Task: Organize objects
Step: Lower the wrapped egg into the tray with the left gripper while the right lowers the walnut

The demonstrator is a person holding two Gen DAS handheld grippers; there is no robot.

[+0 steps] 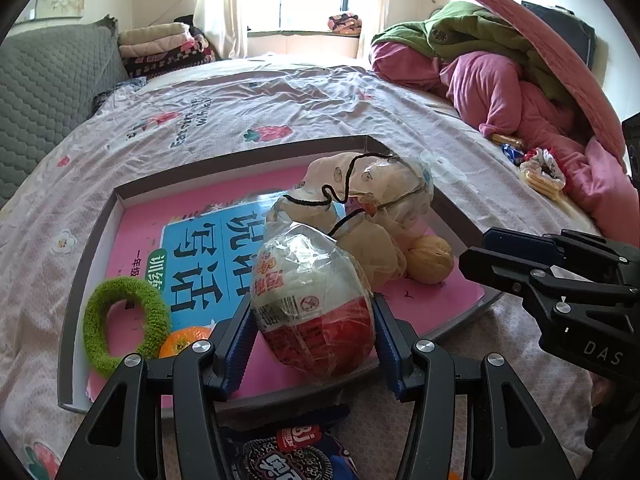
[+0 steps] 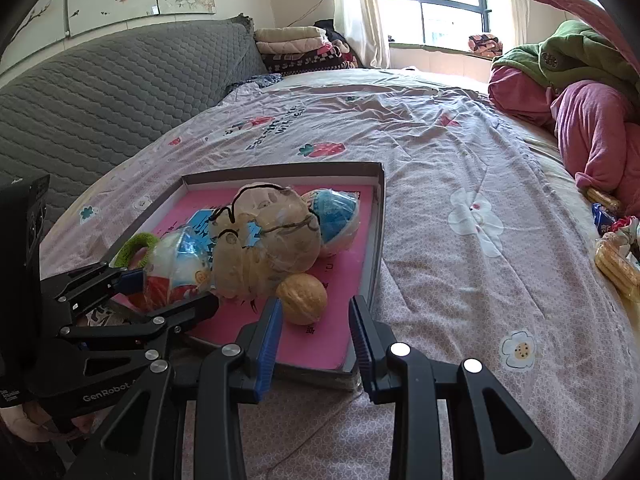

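A grey shallow box (image 1: 96,240) lies on the bed with a pink and blue book flat inside it. My left gripper (image 1: 314,332) is shut on a plastic-wrapped red and white egg (image 1: 316,300) just over the box's near edge; the egg (image 2: 176,272) also shows in the right wrist view. Behind it lie a beige bag with a black string (image 1: 360,208), a walnut (image 1: 430,258), a green fuzzy ring (image 1: 124,324) and an orange (image 1: 184,340). My right gripper (image 2: 316,332) stands open at the box's near right corner, with the walnut (image 2: 302,298) just ahead of its left fingertip.
A blue and white ball (image 2: 338,220) sits at the box's far side. A dark biscuit packet (image 1: 288,456) lies under my left gripper. Snack packets (image 2: 612,256) and piled pink and green bedding (image 1: 500,92) fill the right. A grey quilted cushion (image 2: 120,92) lines the left.
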